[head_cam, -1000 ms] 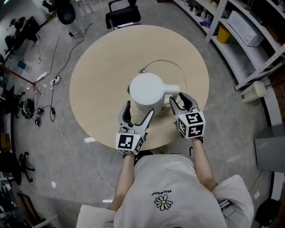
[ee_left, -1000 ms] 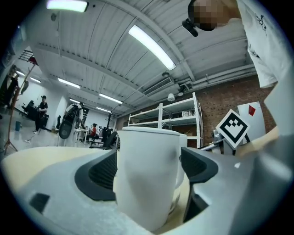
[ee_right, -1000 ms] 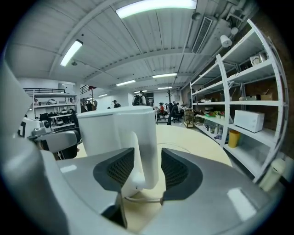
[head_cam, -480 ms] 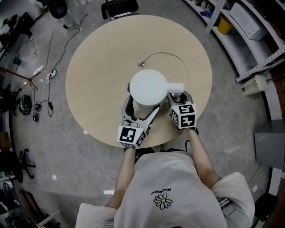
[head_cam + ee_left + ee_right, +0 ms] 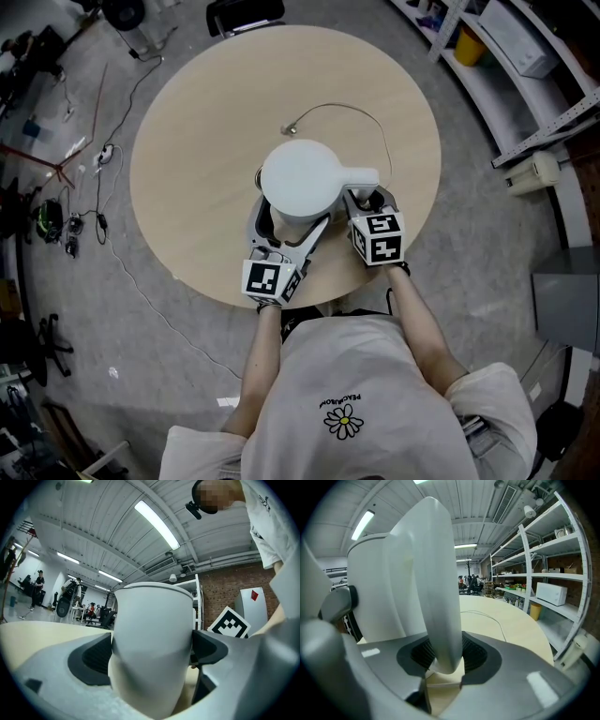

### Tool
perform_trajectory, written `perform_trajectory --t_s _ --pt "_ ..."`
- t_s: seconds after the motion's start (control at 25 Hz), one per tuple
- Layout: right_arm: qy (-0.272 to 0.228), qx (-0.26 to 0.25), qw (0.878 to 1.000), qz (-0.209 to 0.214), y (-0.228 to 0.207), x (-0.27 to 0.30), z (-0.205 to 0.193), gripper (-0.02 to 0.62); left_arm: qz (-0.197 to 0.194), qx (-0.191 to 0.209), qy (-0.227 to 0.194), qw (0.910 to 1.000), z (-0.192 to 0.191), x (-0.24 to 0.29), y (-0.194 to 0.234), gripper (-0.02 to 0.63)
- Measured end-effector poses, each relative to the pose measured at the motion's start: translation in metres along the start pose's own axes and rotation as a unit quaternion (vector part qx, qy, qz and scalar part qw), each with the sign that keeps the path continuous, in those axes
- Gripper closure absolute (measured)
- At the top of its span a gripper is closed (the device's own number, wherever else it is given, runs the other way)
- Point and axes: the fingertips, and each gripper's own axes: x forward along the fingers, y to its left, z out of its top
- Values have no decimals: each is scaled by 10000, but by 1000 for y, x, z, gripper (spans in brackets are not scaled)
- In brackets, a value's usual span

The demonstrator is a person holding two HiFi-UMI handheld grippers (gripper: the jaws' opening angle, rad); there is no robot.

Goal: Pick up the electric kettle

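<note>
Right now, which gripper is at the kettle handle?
Right gripper: jaws have just been closing on the handle. Left gripper, jaws just opening, straddles the kettle body.

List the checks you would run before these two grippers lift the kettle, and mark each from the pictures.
1. Electric kettle upright on the table: ok.
2. Right gripper on the handle: ok; jaws have just been closing, pads on it.
3. Left gripper clamped on the kettle's body: not ok; jaws have just been opening, body between them.
4. Cord's loose end lies free on the table: ok.
5. Water inside: cannot tell.
</note>
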Motion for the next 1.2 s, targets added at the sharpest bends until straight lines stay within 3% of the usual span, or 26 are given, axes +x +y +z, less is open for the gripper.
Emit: perform_trajectory --t_s 0.56,0.8,1.2 --pt "-146 -42 9998 -85 -6 -5 7 485 82 180 260 9995 4 0 -4 83" --pt "-450 -204 9987 -129 -6 -20 49 485 6 402 -16 9992 45 6 -8 86" --pt "-1071 -301 9938 -45 7 -67 143 485 -95 563 -393 9976 149 11 -20 89"
